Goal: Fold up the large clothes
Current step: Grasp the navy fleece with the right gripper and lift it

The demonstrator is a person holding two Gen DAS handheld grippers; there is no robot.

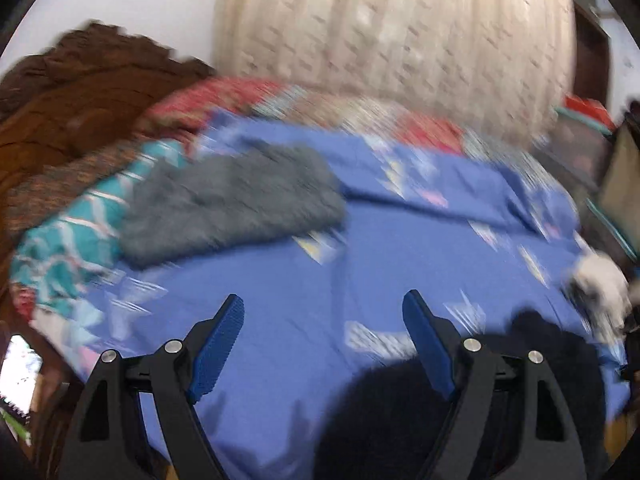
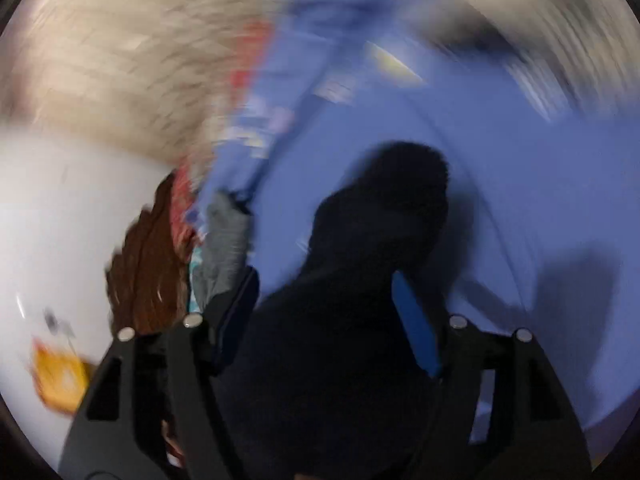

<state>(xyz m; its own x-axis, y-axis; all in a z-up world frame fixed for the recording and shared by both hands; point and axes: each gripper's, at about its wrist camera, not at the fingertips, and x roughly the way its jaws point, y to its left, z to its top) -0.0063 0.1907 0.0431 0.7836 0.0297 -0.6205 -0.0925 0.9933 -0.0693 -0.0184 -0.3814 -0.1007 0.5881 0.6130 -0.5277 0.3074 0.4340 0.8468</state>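
A black garment (image 1: 460,408) is seen bunched on the blue bedsheet (image 1: 320,280), at the near edge of the bed, well apart from a grey fluffy item (image 1: 232,204) lying toward the carved wooden headboard (image 1: 68,92). The left gripper (image 1: 324,344) is held over the sheet with its jaws wide apart and nothing between them. In the heavily blurred right wrist view, the right gripper (image 2: 324,316) is shown spread around the dark cloth (image 2: 360,280); whether it is actually pinched cannot be told. A slip is judged likely: if only one layer is caught, the garment could drag or bunch the loose sheet beneath.
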